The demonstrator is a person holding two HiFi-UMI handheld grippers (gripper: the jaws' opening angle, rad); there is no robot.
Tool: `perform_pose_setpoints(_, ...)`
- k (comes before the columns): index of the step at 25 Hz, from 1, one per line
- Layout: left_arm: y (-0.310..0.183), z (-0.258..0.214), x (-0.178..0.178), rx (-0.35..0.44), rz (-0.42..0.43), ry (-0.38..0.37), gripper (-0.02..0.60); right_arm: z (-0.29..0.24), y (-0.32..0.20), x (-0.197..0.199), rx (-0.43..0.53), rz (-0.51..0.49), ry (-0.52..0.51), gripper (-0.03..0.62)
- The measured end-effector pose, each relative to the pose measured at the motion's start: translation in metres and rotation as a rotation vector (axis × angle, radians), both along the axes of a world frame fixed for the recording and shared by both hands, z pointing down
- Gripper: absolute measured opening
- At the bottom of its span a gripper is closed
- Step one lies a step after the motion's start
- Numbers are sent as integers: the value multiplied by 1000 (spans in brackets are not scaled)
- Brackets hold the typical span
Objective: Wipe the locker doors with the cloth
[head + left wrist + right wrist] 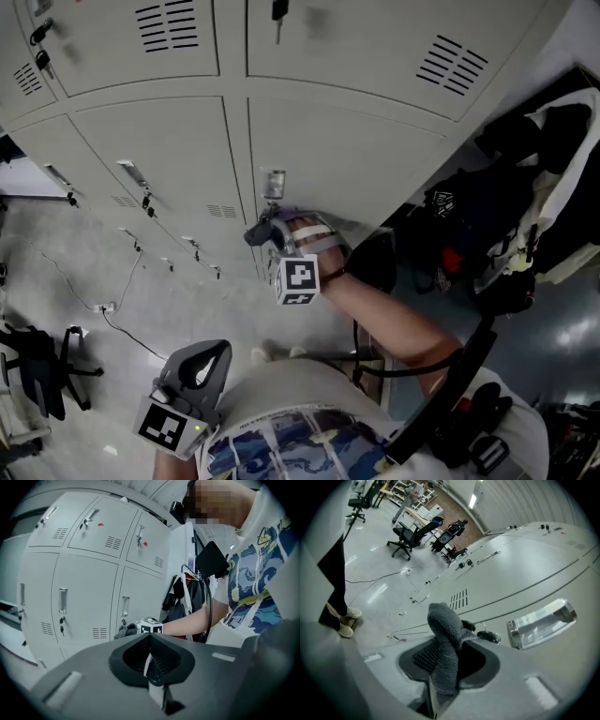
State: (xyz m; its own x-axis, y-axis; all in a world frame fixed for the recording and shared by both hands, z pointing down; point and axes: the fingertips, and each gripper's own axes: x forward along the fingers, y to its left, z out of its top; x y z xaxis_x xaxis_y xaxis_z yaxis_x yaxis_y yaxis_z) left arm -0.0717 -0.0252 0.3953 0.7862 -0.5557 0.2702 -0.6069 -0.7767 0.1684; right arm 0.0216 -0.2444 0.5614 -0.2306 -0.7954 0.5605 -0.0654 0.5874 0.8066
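Against the lower-row locker door point(328, 159), just under its recessed handle point(273, 183), the right tool point(277, 242) holds a dark grey cloth point(255, 232). In the head view this sits slightly above centre, and the cloth is only a dark bunch at the tool's 10 o'clock side.

The right gripper view shows more. The right tool's point(443, 656) jaws are clamped on the cloth point(446, 634). The cloth stands out along the jaws, its long axis running from 6 o'clock up toward 12. Its free end is folded over and droops toward 3 o'clock. Whether the tip touches the door cannot be told. Just past the fold hangs a small bunch of keys point(490, 636), with the shiny handle point(541, 620) farther out at 3 o'clock and vent slots point(459, 599) at 12 o'clock. An office chair point(408, 536) stands far off at 11 o'clock.

The left tool point(202, 370) hangs low at 7 o'clock in the head view, well apart from the lockers. The left gripper view shows the left tool's point(150, 654) jaws closed on each other with nothing between them. That view alone takes the lockers from the front. In it the right tool's marker cube point(151, 626) and the cloth point(125, 631) sit at the door near centre, with dark bags point(180, 597) hanging at 1 o'clock.
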Motion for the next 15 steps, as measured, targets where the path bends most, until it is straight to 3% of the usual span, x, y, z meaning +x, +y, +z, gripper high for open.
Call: perform_pose_setpoints(15,-8,6,-2,-18,9,-16,2,70,-6,-9,-102,20,70,110)
